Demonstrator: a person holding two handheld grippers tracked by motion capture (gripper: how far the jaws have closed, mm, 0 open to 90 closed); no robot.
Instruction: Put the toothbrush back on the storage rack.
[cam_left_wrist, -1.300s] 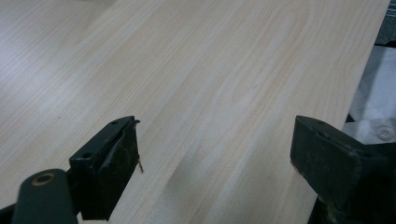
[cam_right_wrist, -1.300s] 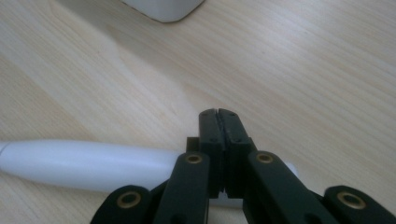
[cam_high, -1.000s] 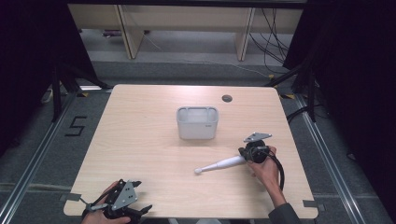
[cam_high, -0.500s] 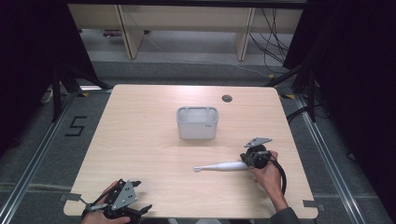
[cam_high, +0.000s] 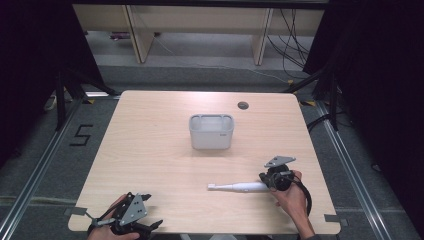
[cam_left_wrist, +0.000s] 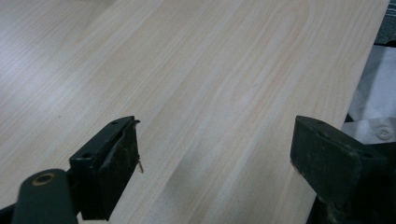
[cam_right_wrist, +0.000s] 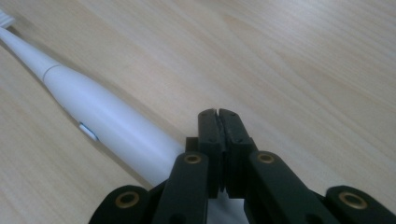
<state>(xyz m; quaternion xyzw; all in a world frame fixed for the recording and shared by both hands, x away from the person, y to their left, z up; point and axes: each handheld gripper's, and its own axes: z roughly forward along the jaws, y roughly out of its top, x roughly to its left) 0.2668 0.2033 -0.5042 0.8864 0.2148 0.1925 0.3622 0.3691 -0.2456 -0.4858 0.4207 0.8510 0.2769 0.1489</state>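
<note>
White toothbrush (cam_right_wrist: 107, 130) beside shut fingers (cam_right_wrist: 209, 135), touching

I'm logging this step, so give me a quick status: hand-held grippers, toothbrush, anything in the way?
Left hand-held gripper open, nothing between its jaws. Right hand-held gripper shut, jaws pressed together, beside the toothbrush. Toothbrush flat on table. Tub stands apart; path clear.

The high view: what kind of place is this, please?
Probably a lab or recording workspace, not a home. A bare wooden table stands between dark curtains, loose cables lie on the floor behind it, and a "5" is marked on the floor.
</note>
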